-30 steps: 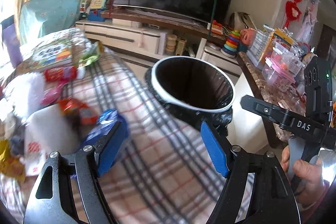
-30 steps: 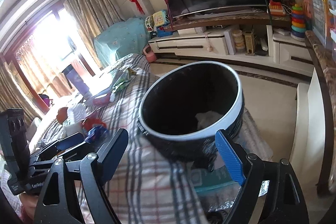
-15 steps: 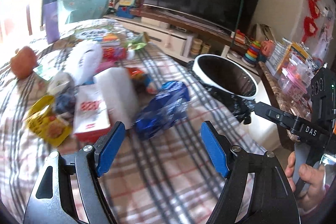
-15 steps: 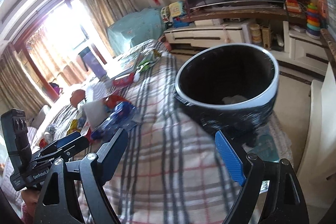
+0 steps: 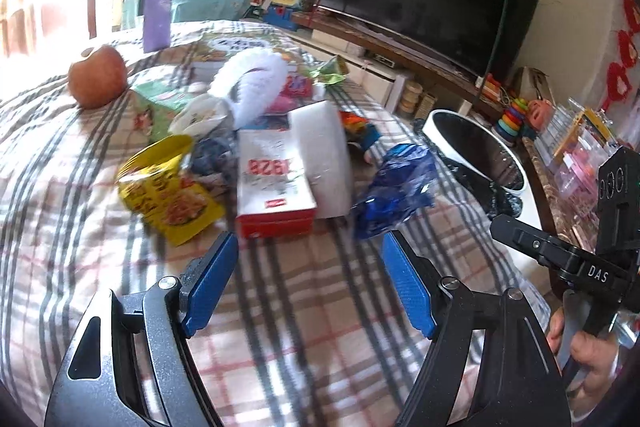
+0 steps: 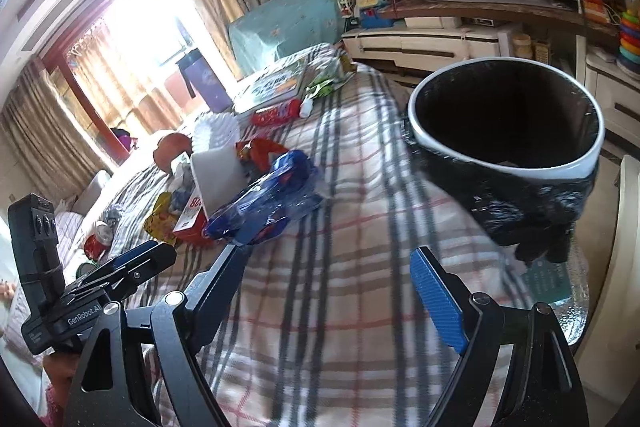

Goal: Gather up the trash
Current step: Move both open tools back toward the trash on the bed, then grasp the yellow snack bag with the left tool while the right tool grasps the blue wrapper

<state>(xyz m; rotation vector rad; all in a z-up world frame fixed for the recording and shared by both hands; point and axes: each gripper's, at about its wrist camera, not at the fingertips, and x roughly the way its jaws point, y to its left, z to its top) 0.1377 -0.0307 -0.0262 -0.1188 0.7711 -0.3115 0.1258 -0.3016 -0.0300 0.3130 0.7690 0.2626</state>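
Left wrist view puts our left gripper [image 5: 310,285] low over the plaid-covered counter [image 5: 280,327], jaws spread wide with nothing between the blue pads [image 5: 210,287]. Just beyond them, at 12 o'clock, lies the trash heap: a white box with a red base and red print [image 5: 274,189] sits in the middle, a white foam block [image 5: 322,155] touching its right side. At 1 o'clock a crumpled blue plastic wrapper [image 5: 394,189] lies glossy and creased, just beside the foam. At 10 o'clock a yellow snack packet [image 5: 170,191] lies flat and torn open. Farther off at 10 o'clock rests an apple [image 5: 97,76], and a purple bottle [image 5: 156,7] stands upright behind it.

From the right wrist, our right gripper [image 6: 336,289] likewise has its jaws wide apart and empty. The bin [image 6: 508,131], white-rimmed with a black liner bunched around its outside, stands at 1 o'clock at the counter's edge, well apart from the blue wrapper at 10 o'clock.
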